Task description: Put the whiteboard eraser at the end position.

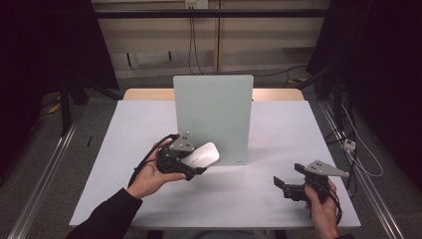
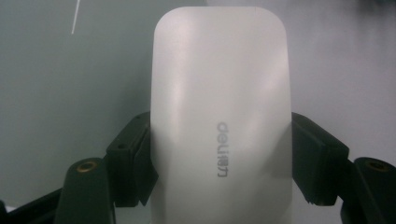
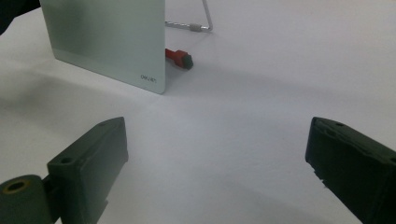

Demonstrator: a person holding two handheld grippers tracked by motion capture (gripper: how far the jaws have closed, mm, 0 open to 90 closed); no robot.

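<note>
1. The left gripper [image 1: 191,164] has its jaws clamped on the two long sides of a white deli whiteboard eraser [image 2: 219,116]. The pads grip its rear half, and the rounded front end sticks out well beyond the jaw tips.
2. In the high view the eraser [image 1: 203,155] is held off the table, its far end at or just in front of the lower left part of the upright pale-green board [image 1: 214,117]. Whether it touches the board face I cannot tell.
3. The right gripper [image 1: 286,185] has its jaws spread wide with nothing between them. Seen from its own camera, bare white table [image 3: 243,140] lies between and ahead of the jaws, and the board's lower corner [image 3: 107,42] stands beyond the left jaw.
4. Progress, as a judgement: the pick-up is done and the eraser is firmly held. What remains looks like bringing it flat to the board and wiping. No marks are visible on the board face from here.
5. Beyond the jaws, behind the board edge, a red, dark-tipped piece [image 3: 179,58] and a bent wire stand [image 3: 196,23] show. The red piece may be a marker or a foot of the stand.
6. Count: one eraser, one board, two grippers, one red piece, one wire stand.
</note>
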